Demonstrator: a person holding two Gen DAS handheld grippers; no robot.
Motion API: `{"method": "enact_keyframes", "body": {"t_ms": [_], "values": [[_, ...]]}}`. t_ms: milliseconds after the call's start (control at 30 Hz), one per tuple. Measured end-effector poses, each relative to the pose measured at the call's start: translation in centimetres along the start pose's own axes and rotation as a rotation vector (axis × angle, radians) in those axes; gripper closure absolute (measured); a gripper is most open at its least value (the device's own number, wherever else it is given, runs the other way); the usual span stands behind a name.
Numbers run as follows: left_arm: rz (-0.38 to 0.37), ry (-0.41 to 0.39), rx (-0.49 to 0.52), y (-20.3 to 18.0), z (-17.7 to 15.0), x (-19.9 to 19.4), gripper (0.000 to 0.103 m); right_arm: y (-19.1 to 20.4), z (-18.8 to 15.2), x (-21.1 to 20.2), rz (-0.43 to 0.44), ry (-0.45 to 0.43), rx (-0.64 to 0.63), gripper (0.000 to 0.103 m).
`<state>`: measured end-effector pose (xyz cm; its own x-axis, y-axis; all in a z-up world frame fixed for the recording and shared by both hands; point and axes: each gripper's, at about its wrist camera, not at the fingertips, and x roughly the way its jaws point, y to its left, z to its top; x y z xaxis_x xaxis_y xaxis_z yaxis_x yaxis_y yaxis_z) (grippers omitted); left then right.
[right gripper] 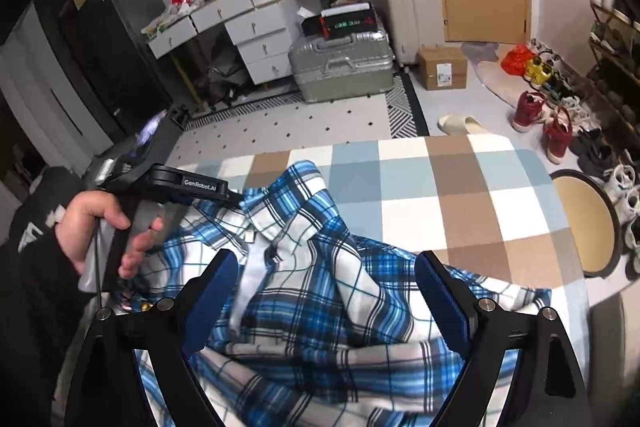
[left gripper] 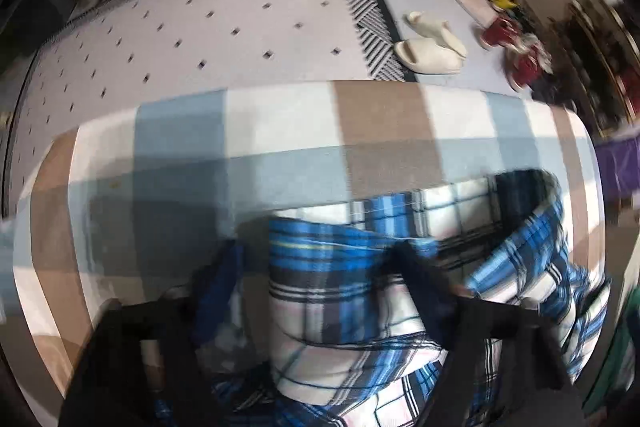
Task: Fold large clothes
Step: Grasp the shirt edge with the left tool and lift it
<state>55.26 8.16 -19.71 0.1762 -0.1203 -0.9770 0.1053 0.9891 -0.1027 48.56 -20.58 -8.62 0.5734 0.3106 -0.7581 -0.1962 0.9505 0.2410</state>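
Room: cluttered bedroom floor with a pale rug [right gripper: 280, 131] dotted with dark squares, a silver hard case [right gripper: 340, 67] and white drawers [right gripper: 256, 39] well beyond both tongs.
Surface: table under a checked cloth [right gripper: 460, 187] of brown, blue and white squares, stretching ahead of both tongs.
Shirt: blue, white and black plaid shirt [right gripper: 320, 267] lies crumpled on the cloth, directly below and between the right tongs' fingers, its collar pointing away from them.
Right gripper [right gripper: 324, 291]: fingers spread wide, blue pads [right gripper: 212, 291] apart over the shirt, nothing between them.
Left gripper [left gripper: 320, 279]: blurred by motion in its own view; fingers stand apart with plaid fabric bunched between and under them, but whether they pinch it cannot be told.
Left hand [right gripper: 104, 227]: seen from the right wrist view, to the left of the right tongs, wrapped around the left tool's handle at the shirt's left edge.
Slippers [left gripper: 428, 47]: cream pair on the floor, ahead and to the right of the left tongs.
Stool [right gripper: 584, 219]: round tan seat beside the table, right of the right tongs.
Shoes [right gripper: 556, 131]: red pairs near the far right.
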Motion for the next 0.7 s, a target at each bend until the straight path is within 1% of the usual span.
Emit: {"method": "enact_keyframes", "body": {"t_ms": [33, 67, 133, 200, 233, 300, 333, 367, 433, 500, 533, 567, 600, 633, 667, 700], "values": [[-0.012, 0.005, 0.013, -0.3, -0.1, -0.4, 0.091, 0.0, 0.2, 0.4, -0.001, 0.006, -0.002, 0.013], [-0.034, -0.003, 0.014, -0.4, -0.5, -1.1, 0.094, 0.1, 0.5, 0.8, -0.009, 0.012, -0.006, 0.013], [-0.073, -0.115, 0.029, -0.4, -1.9, -4.0, 0.099, 0.1, 1.1, 1.0, -0.012, 0.005, -0.007, 0.013], [-0.099, -0.205, 0.072, -0.8, -3.8, -6.6, 0.100, 0.1, 2.0, 1.0, -0.003, -0.007, 0.006, 0.013], [-0.106, -0.237, 0.094, -1.0, -4.7, -7.7, 0.100, 0.1, 2.6, 1.0, 0.003, -0.012, 0.012, 0.013], [-0.124, -0.319, 0.157, -1.6, -7.2, -9.9, 0.100, 0.3, 3.6, 0.9, 0.023, -0.022, 0.011, 0.013], [-0.149, -0.359, 0.192, -1.9, -9.0, -11.1, 0.100, 0.5, 4.0, 1.0, 0.031, -0.021, 0.010, 0.013], [-0.166, -0.375, 0.220, -2.2, -9.5, -11.4, 0.100, 0.8, 4.4, 1.1, 0.038, -0.014, 0.001, 0.013], [-0.193, -0.428, 0.288, -2.6, -10.8, -12.3, 0.100, 2.0, 5.1, 1.8, 0.057, 0.031, -0.057, 0.013], [-0.208, -0.472, 0.354, -2.8, -12.7, -12.8, 0.100, 3.5, 5.6, 3.1, 0.060, 0.078, -0.125, 0.014], [-0.213, -0.489, 0.373, -2.7, -13.2, -13.0, 0.100, 4.0, 5.8, 3.8, 0.047, 0.101, -0.151, 0.014], [-0.221, -0.498, 0.389, -2.7, -12.7, -12.7, 0.100, 4.4, 6.0, 4.6, 0.030, 0.130, -0.171, 0.015], [-0.229, -0.510, 0.395, -2.5, -13.1, -12.5, 0.100, 4.8, 6.4, 5.4, 0.011, 0.154, -0.189, 0.018], [-0.243, -0.514, 0.398, -2.2, -13.0, -12.2, 0.100, 5.0, 6.7, 6.0, -0.002, 0.166, -0.190, 0.018], [-0.261, -0.509, 0.407, -2.5, -12.2, -11.8, 0.100, 5.0, 6.9, 6.6, 0.008, 0.181, -0.177, 0.018], [-0.270, -0.515, 0.413, -2.4, -12.3, -11.7, 0.100, 5.0, 7.2, 7.1, 0.030, 0.199, -0.158, 0.019]]}}
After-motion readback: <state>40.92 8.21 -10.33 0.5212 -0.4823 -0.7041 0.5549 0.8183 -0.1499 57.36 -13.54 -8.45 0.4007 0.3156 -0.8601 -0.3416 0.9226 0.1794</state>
